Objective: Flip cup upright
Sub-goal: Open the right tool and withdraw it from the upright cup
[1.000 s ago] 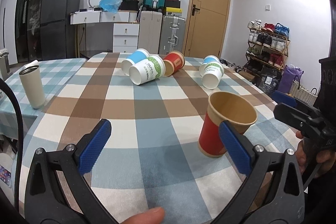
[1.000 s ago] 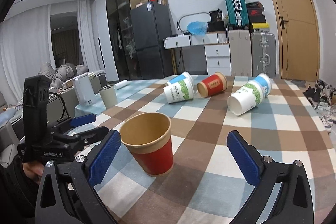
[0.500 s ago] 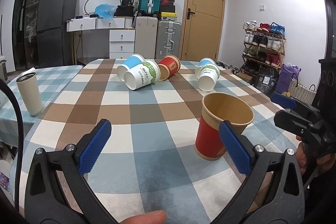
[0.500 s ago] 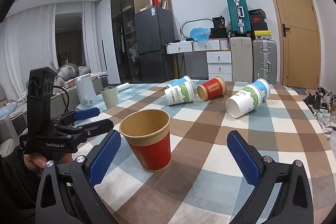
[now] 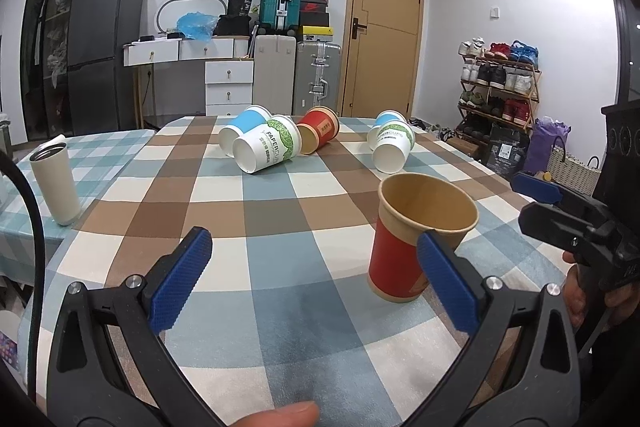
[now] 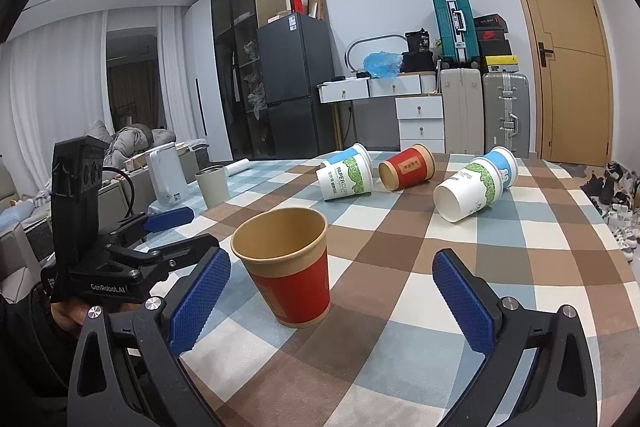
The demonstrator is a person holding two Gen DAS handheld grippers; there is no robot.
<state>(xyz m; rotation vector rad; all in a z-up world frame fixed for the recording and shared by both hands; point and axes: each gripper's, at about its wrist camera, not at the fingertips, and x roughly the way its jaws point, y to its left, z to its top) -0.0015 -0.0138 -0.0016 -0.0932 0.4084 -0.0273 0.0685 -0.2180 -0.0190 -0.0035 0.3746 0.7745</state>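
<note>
My left gripper (image 5: 314, 281) sits low over the checked tablecloth (image 5: 280, 211), its two blue-padded fingers spread wide and level, pointing toward the far end of the table. Nothing lies between them but cloth. A fingertip of my left hand (image 5: 280, 417) shows at the bottom edge of the left wrist view, under the tool.

The red paper cup (image 5: 416, 239) stands upright on its base, brown rim up and mouth open, near my end of the table. In the left wrist view my right-side finger pad (image 5: 444, 283) overlaps the cup's lower wall, but the cup sits beyond the pad; I cannot tell whether they touch.

My right gripper (image 6: 332, 297) is also released, fingers wide apart and held level just above the cloth. In the right wrist view the red cup (image 6: 290, 267) stands ahead of the gap, closer to the left pad (image 6: 200, 299), with bare cloth around its base. My right hand (image 5: 588, 287) wraps the tool's handle at the right edge of the left wrist view; my left tool (image 6: 108, 259) shows from the side at the far left of the right wrist view, low and aimed across the table.

Further along the table five cups lie on their sides: a blue one (image 5: 242, 131) and a green-printed one (image 5: 268, 149) touching, a second red cup (image 5: 320, 129) just beside them, and another green-and-blue pair (image 5: 392, 145) to the right. A white tumbler (image 5: 56, 183) stands upright at the left.
</note>
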